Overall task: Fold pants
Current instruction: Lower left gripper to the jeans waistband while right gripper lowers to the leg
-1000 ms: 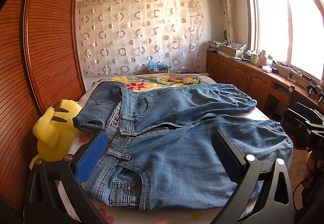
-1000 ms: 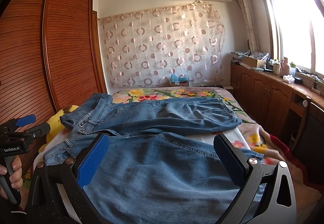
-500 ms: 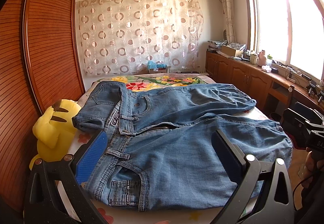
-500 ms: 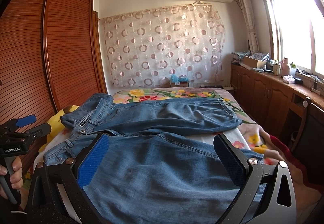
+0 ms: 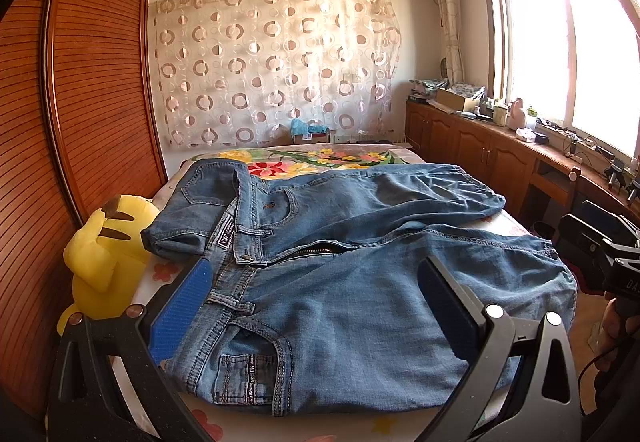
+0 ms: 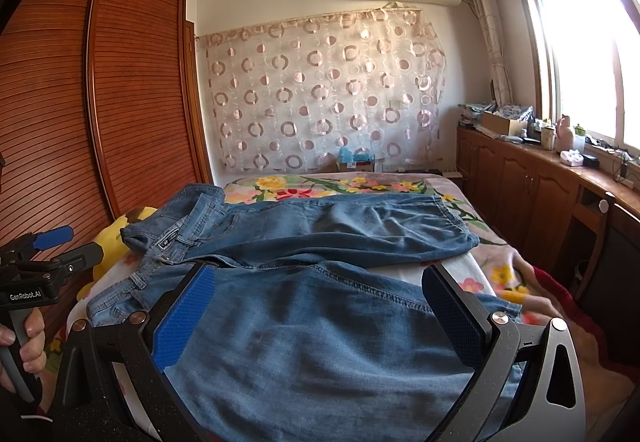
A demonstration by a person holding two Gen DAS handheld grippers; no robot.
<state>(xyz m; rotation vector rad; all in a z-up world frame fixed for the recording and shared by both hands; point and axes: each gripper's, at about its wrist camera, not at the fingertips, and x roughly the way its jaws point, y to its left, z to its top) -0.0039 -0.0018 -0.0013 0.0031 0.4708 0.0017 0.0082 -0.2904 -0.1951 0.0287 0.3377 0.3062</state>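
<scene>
Barely any shift since a second ago: same wide-open stance of both tools, only a slight drift of the left wrist view. Blue jeans (image 5: 340,282) spread flat on the bed (image 5: 320,158), waistband toward the left side, legs running to the right, the far leg angled apart from the near one, zipper open at the fly. Waist end partly folded over near the far left corner. Left hand-held gripper (image 5: 316,302) poised over the near waistband and pocket, jaws spread wide, nothing between the blue pads (image 5: 180,310). Right hand-held gripper (image 6: 316,314) above the near leg, jaws likewise fully apart, gripping nothing. Just beside the jeans on the left, a yellow plush toy (image 5: 104,262) wedged against the wooden wardrobe (image 5: 88,102). Beyond the bed, a circle-patterned curtain (image 5: 276,66); along the right wall, a cluttered counter (image 5: 500,134) under the window (image 5: 568,50).
</scene>
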